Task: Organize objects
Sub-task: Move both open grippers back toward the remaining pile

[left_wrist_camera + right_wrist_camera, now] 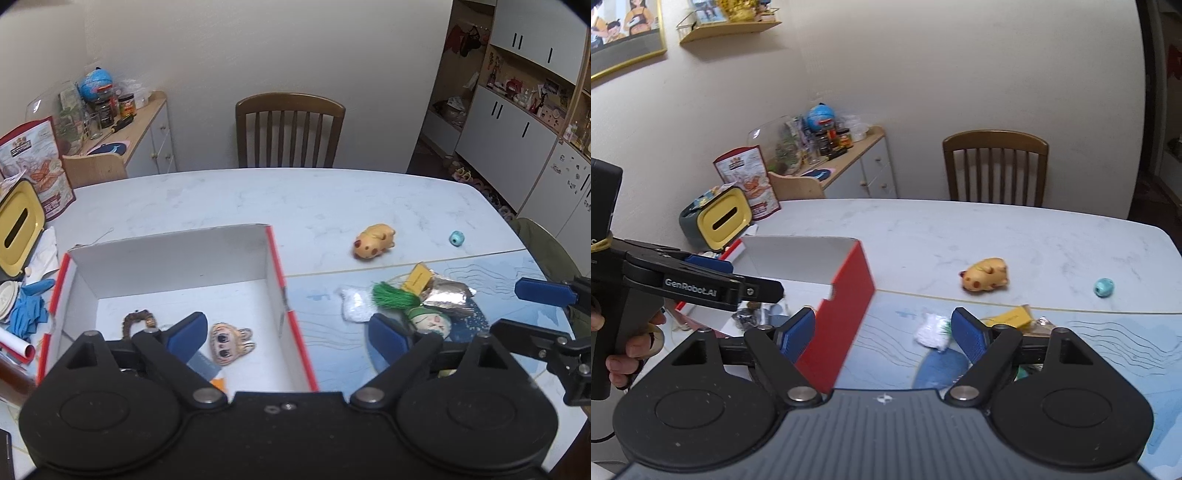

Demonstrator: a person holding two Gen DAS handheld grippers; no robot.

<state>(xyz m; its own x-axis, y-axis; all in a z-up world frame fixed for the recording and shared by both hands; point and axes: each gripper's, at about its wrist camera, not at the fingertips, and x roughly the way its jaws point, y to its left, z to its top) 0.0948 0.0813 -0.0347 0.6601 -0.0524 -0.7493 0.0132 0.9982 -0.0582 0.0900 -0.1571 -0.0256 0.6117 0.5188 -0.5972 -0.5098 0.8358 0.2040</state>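
Note:
A white box with a red rim point(277, 266) stands on the table at the left. In it lie a brown bead bracelet point(137, 320) and a striped animal-face charm point(229, 341). My left gripper point(288, 334) is open and empty; its fingers straddle the box's right wall. Right of the box is a pile: a white pouch point(354, 303), green tassel point(391, 295), yellow card point(418, 278), silver foil packet point(447, 295) and a green-capped face toy point(433, 322). A yellow pig toy point(375, 242) and a turquoise bead point(457, 238) lie further back. My right gripper point(882, 336) hangs open and empty above the box's red corner point(846, 314).
A yellow tissue box point(18, 225), blue gloves point(27, 310) and a snack bag point(37, 158) crowd the table's left edge. A wooden chair point(290, 129) stands behind the far side. A hand point(628, 354) holds the left gripper point(738, 277) over the box.

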